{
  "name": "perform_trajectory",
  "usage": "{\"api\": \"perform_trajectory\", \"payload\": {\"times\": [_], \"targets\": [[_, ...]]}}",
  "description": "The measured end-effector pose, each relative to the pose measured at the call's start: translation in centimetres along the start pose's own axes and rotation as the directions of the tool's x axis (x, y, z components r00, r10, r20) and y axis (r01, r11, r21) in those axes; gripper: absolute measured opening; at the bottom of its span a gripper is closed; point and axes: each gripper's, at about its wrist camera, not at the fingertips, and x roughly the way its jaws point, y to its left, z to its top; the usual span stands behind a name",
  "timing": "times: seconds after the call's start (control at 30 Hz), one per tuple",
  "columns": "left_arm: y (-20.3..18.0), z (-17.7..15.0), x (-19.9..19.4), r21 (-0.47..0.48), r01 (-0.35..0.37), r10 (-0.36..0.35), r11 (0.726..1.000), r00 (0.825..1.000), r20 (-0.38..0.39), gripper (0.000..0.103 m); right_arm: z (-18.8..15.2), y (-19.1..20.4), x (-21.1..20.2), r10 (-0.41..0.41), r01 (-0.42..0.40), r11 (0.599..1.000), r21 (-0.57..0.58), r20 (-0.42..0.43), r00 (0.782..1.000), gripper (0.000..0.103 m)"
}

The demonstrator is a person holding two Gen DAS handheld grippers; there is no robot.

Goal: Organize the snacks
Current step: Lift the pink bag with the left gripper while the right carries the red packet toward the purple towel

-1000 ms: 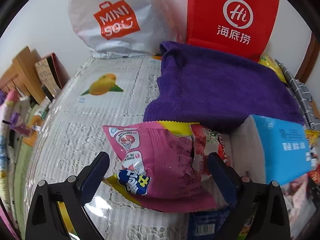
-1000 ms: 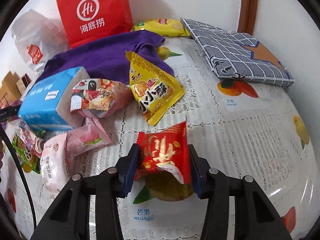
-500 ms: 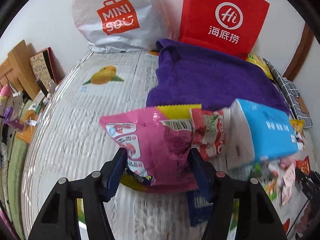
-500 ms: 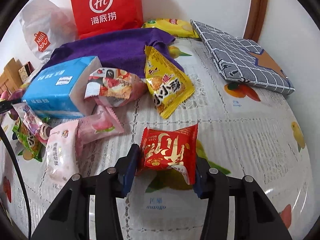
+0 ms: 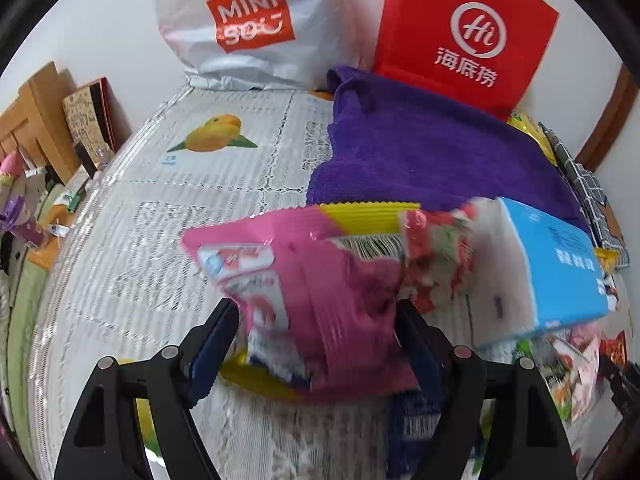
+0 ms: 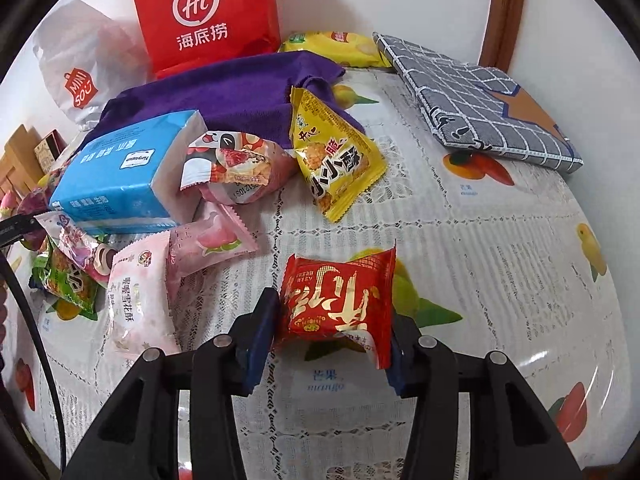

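My left gripper (image 5: 316, 320) is shut on a pink snack bag (image 5: 320, 280) and holds it above the tablecloth, with a yellow packet (image 5: 368, 218) behind it. My right gripper (image 6: 332, 320) is shut on a red snack packet (image 6: 338, 300) lifted just off the table. In the right wrist view a yellow triangular snack bag (image 6: 336, 160), a pink-and-white snack pack (image 6: 236, 168), a pink peach packet (image 6: 208, 240), a pale pink packet (image 6: 136, 304) and a green packet (image 6: 68, 284) lie on the table.
A blue tissue pack (image 6: 120, 176) lies by a purple towel (image 6: 224, 88). A red bag (image 6: 204, 16) and a white shopping bag (image 6: 84, 64) stand at the back wall. A checked grey pouch (image 6: 480, 96) lies far right. Wooden items (image 5: 36, 120) stand off the table's left edge.
My left gripper closed on the pink bag and lifted it. My right gripper raised the red packet slightly and drew back a little.
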Motion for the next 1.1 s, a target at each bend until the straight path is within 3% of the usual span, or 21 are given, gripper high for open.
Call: {"api": "perform_trajectory", "payload": {"times": [0.03,0.07,0.23,0.53,0.73,1.1], "targets": [[0.1,0.1,0.3,-0.006,0.008,-0.008,1.0,1.0,-0.005,0.078,0.1,0.1,0.1,-0.002,0.002,1.0,0.001,0.0,1.0,0.047],[0.2,0.3,0.6,-0.009,0.018,-0.018,1.0,1.0,-0.006,0.071,0.1,0.1,0.1,-0.004,0.004,1.0,0.001,0.002,1.0,0.047],[0.2,0.6,0.4,0.01,0.037,-0.037,0.999,0.999,0.002,0.065,0.6,0.4,0.1,0.007,-0.007,1.0,0.009,0.016,1.0,0.047],[1.7,-0.4,-2.9,-0.014,0.112,-0.112,0.994,0.993,0.03,0.065,1.0,0.7,-1.5,0.022,-0.023,0.999,0.027,0.055,0.998,0.047],[1.8,-1.6,-6.1,-0.002,0.115,-0.115,0.993,0.992,0.059,0.065,0.7,1.7,-3.6,0.043,-0.046,0.999,0.029,0.094,0.995,0.047],[-1.2,-2.2,-11.4,0.044,0.144,-0.148,0.989,0.982,0.115,0.065,1.9,3.1,-7.7,0.069,-0.068,0.998,-0.013,0.156,0.985,0.047]]}}
